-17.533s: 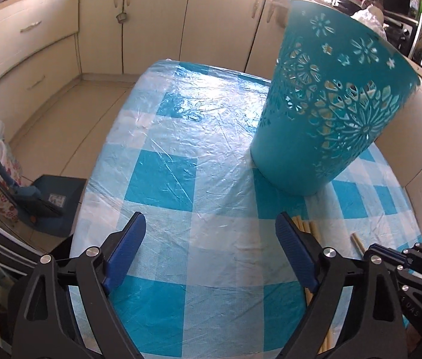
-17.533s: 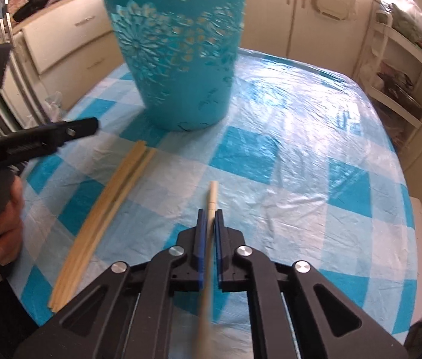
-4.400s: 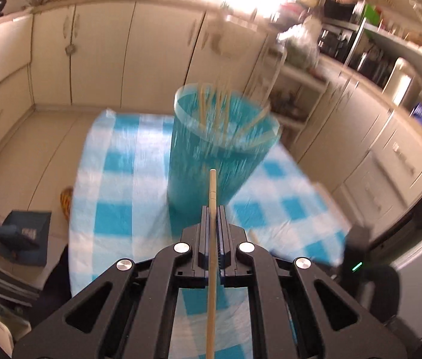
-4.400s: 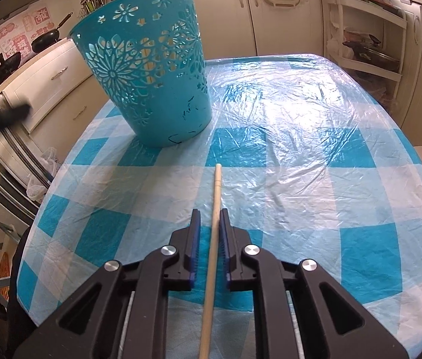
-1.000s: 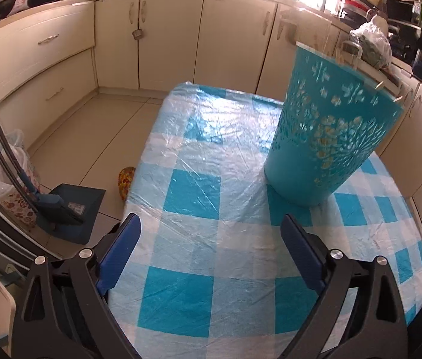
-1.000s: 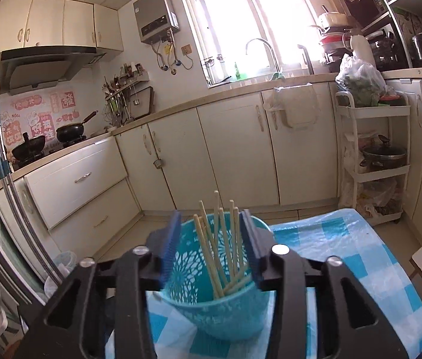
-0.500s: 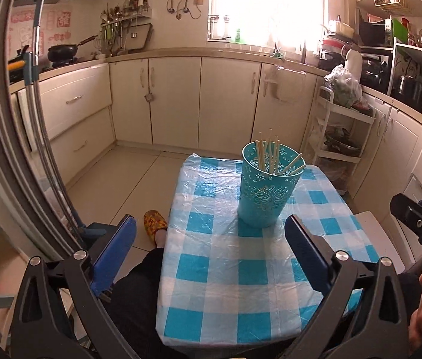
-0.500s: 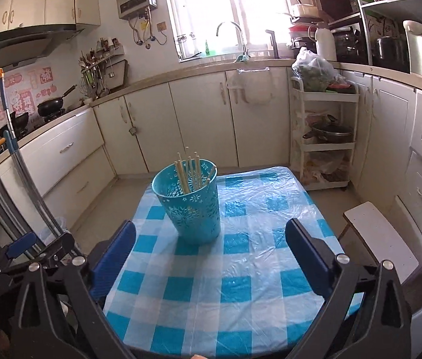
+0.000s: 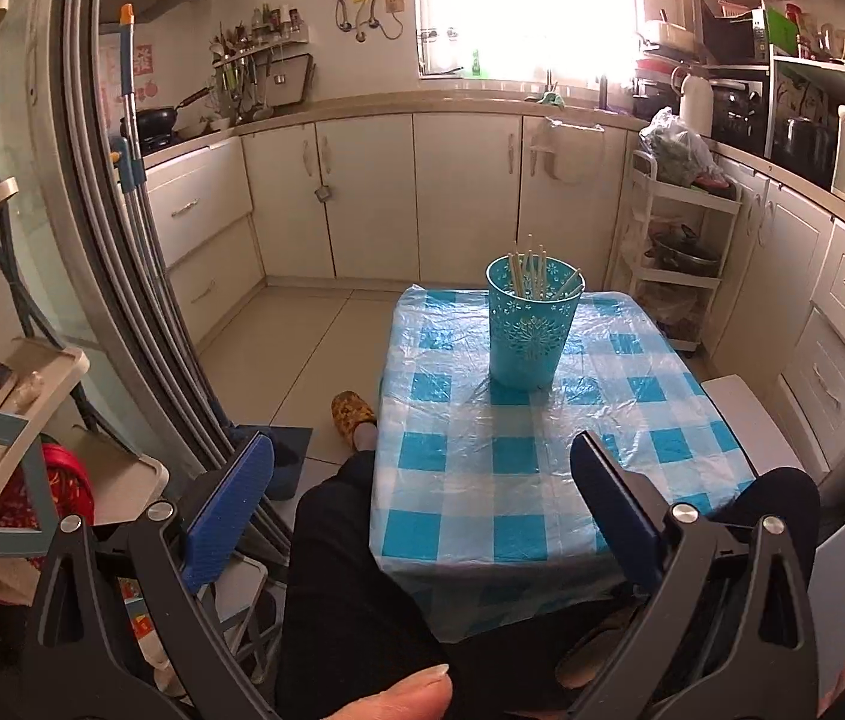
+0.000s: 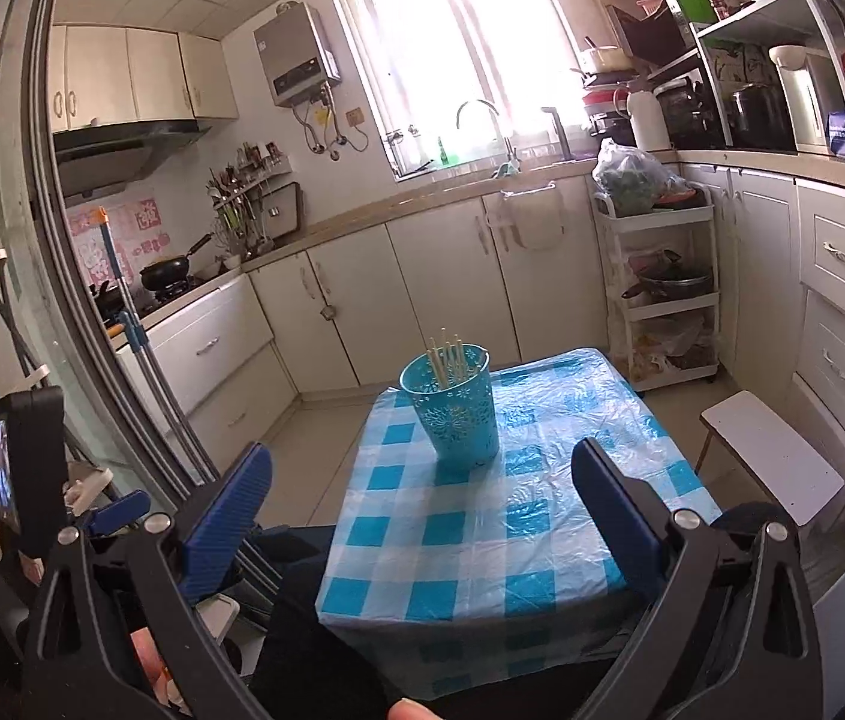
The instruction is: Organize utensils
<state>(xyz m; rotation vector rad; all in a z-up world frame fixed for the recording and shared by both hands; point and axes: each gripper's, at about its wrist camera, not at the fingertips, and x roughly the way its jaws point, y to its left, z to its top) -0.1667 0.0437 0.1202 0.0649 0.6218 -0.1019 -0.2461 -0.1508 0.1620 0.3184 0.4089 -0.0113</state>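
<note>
Two wrist views are given, and both look down across a kitchen lined with cream cabinets [image 9: 362,192] toward a small desk [image 9: 542,468] covered by a blue-and-white checked cloth under clear plastic. A white stool [image 10: 773,456] is seen just beside the desk's right edge, and a white trolley shelf [image 10: 656,294] holding a pot and bags is seen beyond it against the cabinets. Legs in dark trousers [image 9: 350,570] are seen at the near edge of the desk, with a patterned slipper [image 9: 353,411] on the tiled floor to the left.

On the far half of the desk a teal perforated bin [image 9: 533,324] stands upright. Inside it a bundle of pale wooden chopsticks [image 9: 527,267] is gathered, the tips rising above the rim, most near upright and a few leaning to the right. No chopsticks are seen on the cloth.

The left tongs [image 9: 422,507] are held well back from the desk with the blue pads spread wide, and nothing is seen between them. The right tongs [image 10: 422,510] have just been opening and likewise stand wide apart and empty, well short of the bin. A fingertip [image 9: 404,693] is glimpsed at the bottom edge of the left view.
</note>
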